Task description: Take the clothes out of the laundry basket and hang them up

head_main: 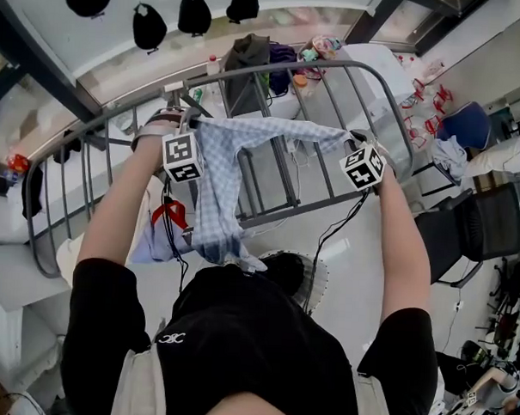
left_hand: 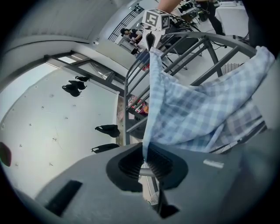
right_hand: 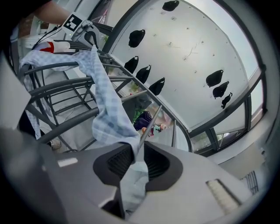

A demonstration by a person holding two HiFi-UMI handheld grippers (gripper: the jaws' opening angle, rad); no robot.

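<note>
A grey metal drying rack [head_main: 335, 64] fills the space in front of the person, its curved top rail arching across at arm's reach and its upright bars dropping away below. Both bare forearms are stretched out to that rail.

A blue checked garment [head_main: 217, 170] is spread along the rail between the two arms. Its upper edge is pulled out sideways, and the bulk of it hangs down on the person's left side of the rack.

On the floor below, close to the person's feet, is the white holed rim of the laundry basket [head_main: 321, 278].

The left hand-held gripper [left_hand: 146, 159] is clamped tight on the garment's edge, which rises straight out from between the pressed pads. The right hand-held gripper [right_hand: 136, 159] has its jaws a little apart. The garment's other end lies loosely in the gap and trails down out of it.
</note>
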